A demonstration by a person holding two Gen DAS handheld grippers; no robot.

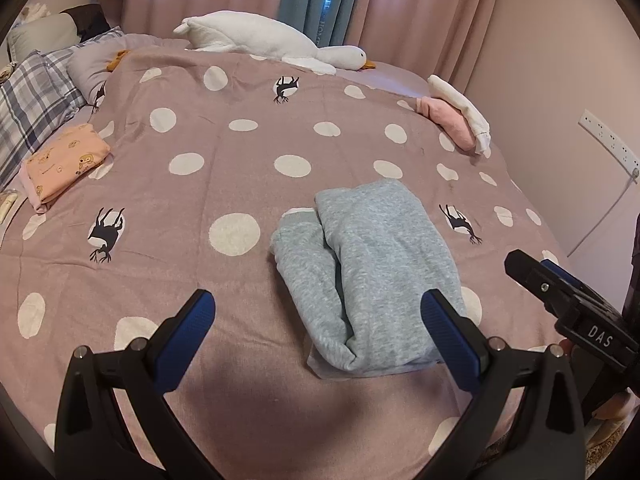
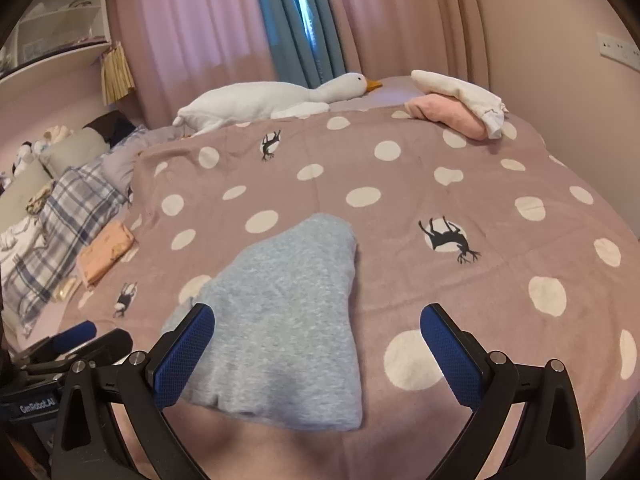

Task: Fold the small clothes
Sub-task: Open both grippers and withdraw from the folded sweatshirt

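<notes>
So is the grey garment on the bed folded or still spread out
Folded. The grey garment lies as a compact, layered bundle on the dotted blanket, one part doubled over another, with neither tool touching it.

Right claw [image 1: 532, 270] partly out of frame

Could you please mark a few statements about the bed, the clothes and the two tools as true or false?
1. The left tool is open and holds nothing. True.
2. The grey garment hangs from the right tool. False: it lies folded on the dotted blanket; that tool is open.
3. The plush goose lies at the far side. True.
4. The peach folded garment sits on the grey one. False: they lie apart.
</notes>
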